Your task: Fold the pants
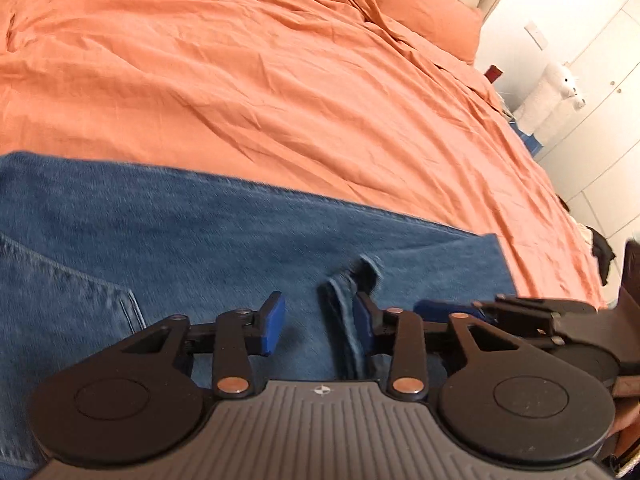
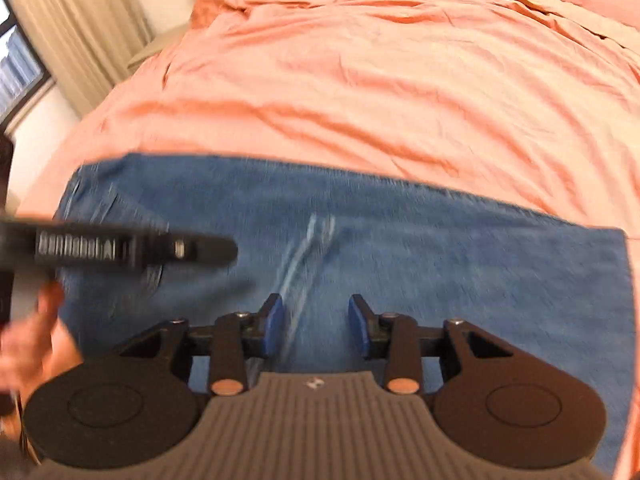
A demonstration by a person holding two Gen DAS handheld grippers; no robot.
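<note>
The left gripper (image 1: 320,324) hangs low over the jeans (image 1: 200,240) with its blue pads part-way apart, nothing pinched; a raised ridge of denim, a seam or belt loop, stands just inside its right-hand pad, though whether it touches is hard to say. Beside it the right gripper (image 2: 316,326) is spread about the same, jaws bare, a pale worn seam of the jeans (image 2: 360,240) running up between them. The denim lies flat and wide under both tools, and beyond their tips the orange bedspread (image 1: 280,80) stretches away to a pillow (image 1: 432,12). To do this well, I'd judge each gripper should come down on the near edge, bite through every layer squarely, and both should lift together so the fold lands even rather than skewed.
</note>
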